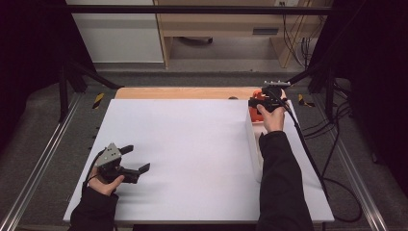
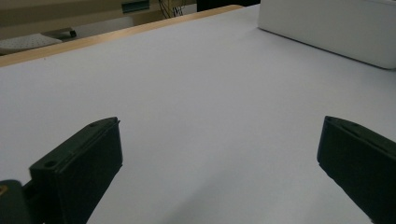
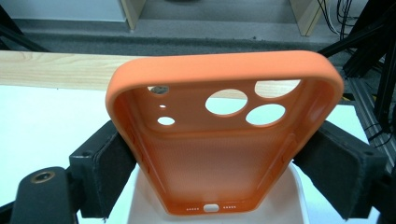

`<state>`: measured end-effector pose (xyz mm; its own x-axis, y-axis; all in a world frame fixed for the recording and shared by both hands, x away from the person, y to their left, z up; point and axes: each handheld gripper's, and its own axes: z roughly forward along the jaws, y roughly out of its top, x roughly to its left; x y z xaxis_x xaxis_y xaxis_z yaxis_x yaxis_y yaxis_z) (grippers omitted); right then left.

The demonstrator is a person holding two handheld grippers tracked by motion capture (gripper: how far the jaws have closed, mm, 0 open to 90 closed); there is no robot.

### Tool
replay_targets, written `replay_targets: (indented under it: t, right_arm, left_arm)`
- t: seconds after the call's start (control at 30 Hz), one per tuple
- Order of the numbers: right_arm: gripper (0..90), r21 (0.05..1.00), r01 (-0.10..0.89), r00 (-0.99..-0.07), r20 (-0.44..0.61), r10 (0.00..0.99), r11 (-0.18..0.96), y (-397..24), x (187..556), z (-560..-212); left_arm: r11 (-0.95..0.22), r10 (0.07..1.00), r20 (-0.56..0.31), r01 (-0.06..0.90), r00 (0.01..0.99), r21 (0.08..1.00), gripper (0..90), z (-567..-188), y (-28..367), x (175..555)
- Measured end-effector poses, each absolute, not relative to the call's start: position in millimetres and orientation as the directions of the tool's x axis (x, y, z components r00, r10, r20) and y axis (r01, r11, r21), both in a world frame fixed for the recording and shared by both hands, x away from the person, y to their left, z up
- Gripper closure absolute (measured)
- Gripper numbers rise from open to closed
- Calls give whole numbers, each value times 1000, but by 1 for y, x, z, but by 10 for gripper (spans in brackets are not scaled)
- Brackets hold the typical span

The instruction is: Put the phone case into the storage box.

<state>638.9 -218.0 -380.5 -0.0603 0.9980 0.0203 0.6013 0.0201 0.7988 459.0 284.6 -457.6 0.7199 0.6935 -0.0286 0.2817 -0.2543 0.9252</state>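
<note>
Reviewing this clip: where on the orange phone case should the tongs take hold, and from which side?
Across its two long side walls, coming from the open inner face, as the right tongs hold the orange phone case now. The walls are parallel and firm; the thin back is pierced by camera holes.

Left claw [image 1: 136, 159] agape — right claw [image 1: 257, 102] clamped

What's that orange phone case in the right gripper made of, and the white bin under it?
Orange phone case: likely silicone or soft rubber, matte, with rounded edges and a fine dotted lining inside. White bin: probably hard plastic, with a smooth, slightly glossy wall and rounded corners.
</note>
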Motion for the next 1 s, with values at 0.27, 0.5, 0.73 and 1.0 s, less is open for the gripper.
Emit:
replay_targets:
  t: [0.27,0.5,0.73,1.0]
  right_arm:
    - [151,790,612,-66,14,998,29,-218,640,-385]
    - [151,781,624,-69,7,998,38,-215,642,-389]
    - [151,780,625,-69,6,998,39,-215,642,-391]
    - [150,777,629,-63,13,998,30,-217,642,-394]
  left_arm:
    - [-257,692,-27,281,722,925,0,-458,284,459]
    - [-258,692,-27,281,722,924,0,-458,284,459]
    - [-257,692,-27,281,721,925,0,-458,284,459]
    - [-261,690,-25,281,723,924,0,-458,283,459]
